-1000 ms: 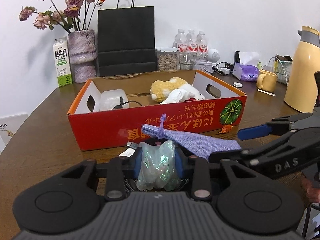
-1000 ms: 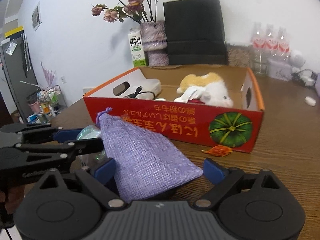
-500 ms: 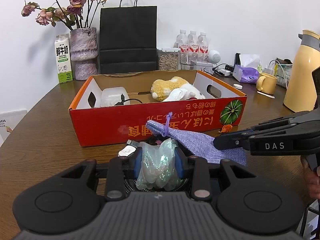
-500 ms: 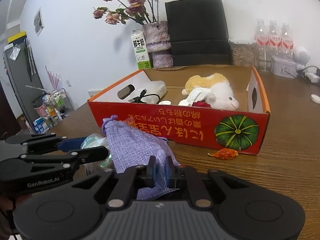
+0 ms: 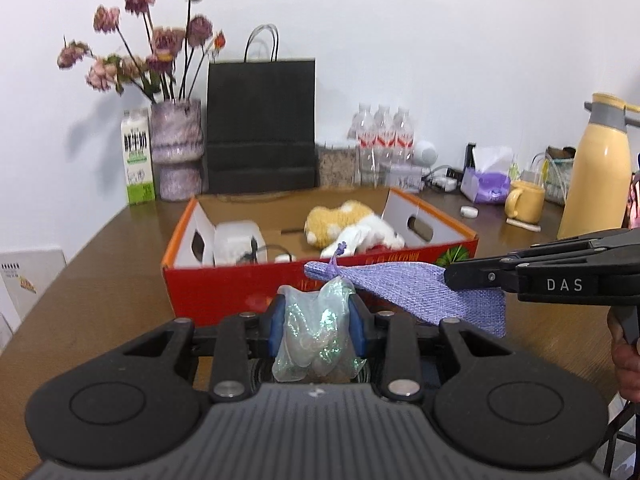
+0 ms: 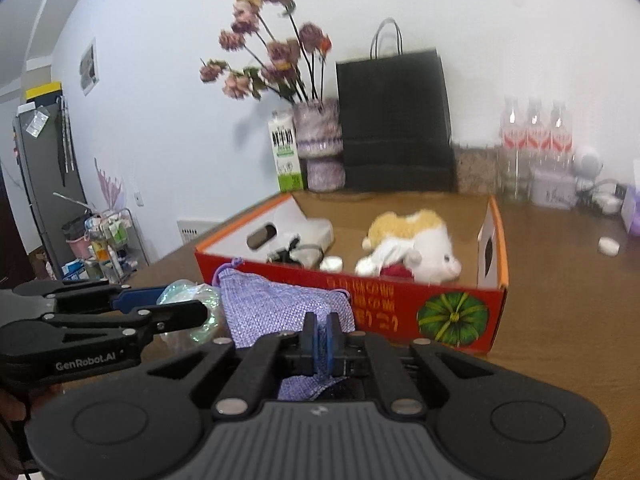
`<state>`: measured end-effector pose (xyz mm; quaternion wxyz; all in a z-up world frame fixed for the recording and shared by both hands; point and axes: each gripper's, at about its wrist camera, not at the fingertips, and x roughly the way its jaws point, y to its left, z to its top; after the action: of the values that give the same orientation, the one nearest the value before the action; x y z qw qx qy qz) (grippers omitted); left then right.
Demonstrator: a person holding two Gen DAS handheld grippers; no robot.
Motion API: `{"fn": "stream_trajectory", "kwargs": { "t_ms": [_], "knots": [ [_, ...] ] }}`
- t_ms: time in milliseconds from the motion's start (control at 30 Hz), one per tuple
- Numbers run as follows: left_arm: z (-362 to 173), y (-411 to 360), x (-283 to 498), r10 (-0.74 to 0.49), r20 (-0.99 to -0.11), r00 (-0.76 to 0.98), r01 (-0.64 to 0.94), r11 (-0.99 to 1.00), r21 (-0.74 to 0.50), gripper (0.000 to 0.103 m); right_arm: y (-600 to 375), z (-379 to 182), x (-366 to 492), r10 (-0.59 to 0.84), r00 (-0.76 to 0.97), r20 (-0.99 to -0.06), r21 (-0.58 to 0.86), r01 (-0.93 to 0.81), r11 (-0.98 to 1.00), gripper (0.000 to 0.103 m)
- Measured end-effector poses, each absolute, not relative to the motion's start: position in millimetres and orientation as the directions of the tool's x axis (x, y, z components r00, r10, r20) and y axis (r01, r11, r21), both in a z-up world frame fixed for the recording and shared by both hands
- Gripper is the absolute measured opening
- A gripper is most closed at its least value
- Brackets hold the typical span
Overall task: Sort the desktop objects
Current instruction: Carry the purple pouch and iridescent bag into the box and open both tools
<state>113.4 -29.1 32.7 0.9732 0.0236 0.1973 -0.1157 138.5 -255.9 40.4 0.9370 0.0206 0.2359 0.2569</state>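
Note:
My left gripper (image 5: 317,326) is shut on a crumpled iridescent plastic bag (image 5: 316,332), held above the table in front of the red cardboard box (image 5: 240,284). My right gripper (image 6: 321,338) is shut on a purple woven drawstring pouch (image 6: 276,308), lifted off the table beside the left gripper. The pouch also shows in the left wrist view (image 5: 404,288), pinched by the right gripper (image 5: 450,280). The plastic bag shows in the right wrist view (image 6: 188,300) between the left gripper's fingers (image 6: 176,314). The box holds a plush toy (image 6: 416,244), a white device with a cable (image 5: 236,240) and a small white cap.
Behind the box stand a vase of dried roses (image 5: 176,148), a milk carton (image 5: 138,160), a black paper bag (image 5: 260,128) and water bottles (image 5: 384,136). A yellow thermos (image 5: 600,172), yellow mug (image 5: 524,200) and tissue box (image 5: 486,180) are at the right.
My right gripper closed on the purple pouch and lifted it off the table. Both grippers have risen, so the box now sits lower in view.

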Motion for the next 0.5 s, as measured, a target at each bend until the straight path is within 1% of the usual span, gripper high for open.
{"fn": "stream_trajectory", "kwargs": {
  "t_ms": [300, 500],
  "knots": [
    [71, -35, 119, -0.211, -0.266, 0.941, 0.228, 0.973, 0.037, 0.033, -256, 77, 142, 0.471, 0.818, -0.331, 0.112, -0.461, 0.88, 0.003],
    [86, -38, 153, -0.197, -0.222, 0.955, 0.203, 0.979, 0.003, 0.033, -249, 92, 174, 0.452, 0.841, -0.295, 0.102, -0.443, 0.891, 0.003]
  ]
}}
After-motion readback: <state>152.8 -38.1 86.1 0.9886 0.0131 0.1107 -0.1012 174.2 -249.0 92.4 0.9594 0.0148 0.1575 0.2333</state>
